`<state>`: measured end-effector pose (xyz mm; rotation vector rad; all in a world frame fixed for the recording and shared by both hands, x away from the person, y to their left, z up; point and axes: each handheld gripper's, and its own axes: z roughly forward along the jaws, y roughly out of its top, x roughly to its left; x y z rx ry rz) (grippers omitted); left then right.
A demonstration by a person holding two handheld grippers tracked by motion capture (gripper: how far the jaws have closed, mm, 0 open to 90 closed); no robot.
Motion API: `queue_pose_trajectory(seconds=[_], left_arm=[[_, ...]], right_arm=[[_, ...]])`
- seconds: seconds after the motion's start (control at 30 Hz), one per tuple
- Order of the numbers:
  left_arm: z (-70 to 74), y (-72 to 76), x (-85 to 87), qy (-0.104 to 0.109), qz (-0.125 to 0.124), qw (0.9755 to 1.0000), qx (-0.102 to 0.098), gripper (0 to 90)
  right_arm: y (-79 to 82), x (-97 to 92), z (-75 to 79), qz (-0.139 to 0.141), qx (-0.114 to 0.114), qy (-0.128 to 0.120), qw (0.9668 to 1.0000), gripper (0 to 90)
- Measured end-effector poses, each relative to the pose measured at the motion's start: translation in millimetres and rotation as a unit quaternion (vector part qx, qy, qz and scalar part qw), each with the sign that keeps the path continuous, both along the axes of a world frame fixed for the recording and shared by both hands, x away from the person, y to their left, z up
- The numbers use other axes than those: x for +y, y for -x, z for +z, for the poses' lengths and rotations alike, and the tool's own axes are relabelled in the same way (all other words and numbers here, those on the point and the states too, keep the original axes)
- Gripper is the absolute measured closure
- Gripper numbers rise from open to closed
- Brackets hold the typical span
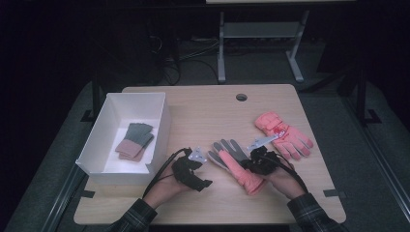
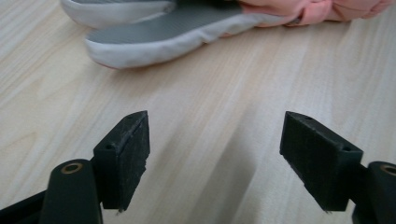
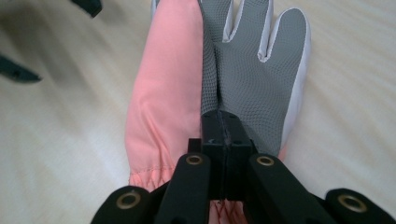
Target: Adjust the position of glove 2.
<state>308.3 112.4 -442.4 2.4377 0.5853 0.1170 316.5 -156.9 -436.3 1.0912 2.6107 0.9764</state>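
The table (image 1: 203, 116) carries a white box (image 1: 162, 126) at left. The pink-and-grey glove (image 1: 232, 162) lies at lower centre, grasped by the right gripper (image 3: 224, 135). The left gripper (image 2: 215, 154) stands released beside it, fingers (image 2: 126, 149) apart.

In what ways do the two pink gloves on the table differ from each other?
The nearer glove lies with its grey palm up; the far glove shows its pink back with a small red and white patch. The nearer glove has the right gripper shut on its palm fabric; the far glove lies free, touched by nothing. Both are padded pink gloves lying flat on the table.
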Motion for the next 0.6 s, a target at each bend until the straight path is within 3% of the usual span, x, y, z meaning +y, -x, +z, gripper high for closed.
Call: queue_pose_trajectory(seconds=[0.17, 0.3, 0.47, 0.6], left_arm=[[-1.8, 4.4, 1.9, 0.003, 0.001, 1.0000, 0.000, 21.8], [-3.1, 4.4, 1.9, 0.003, 0.006, 1.0000, -0.003, 21.7], [-3.8, 4.7, 0.9, 0.005, 0.014, 0.9999, -0.006, 21.8], [-3.5, 4.7, 1.3, 0.000, 0.011, 0.9999, -0.005, 21.8]], right_arm=[[17.6, -4.5, 0.8, 0.003, 0.004, 0.001, 1.0000, 89.7], [22.2, -7.8, 4.1, 0.005, 0.004, -0.011, 0.9999, 86.1], [15.0, -21.3, 18.0, -0.014, -0.015, -0.031, 0.9993, 87.4], [-4.8, -38.7, 27.6, -0.055, -0.030, -0.034, 0.9974, 90.0]])
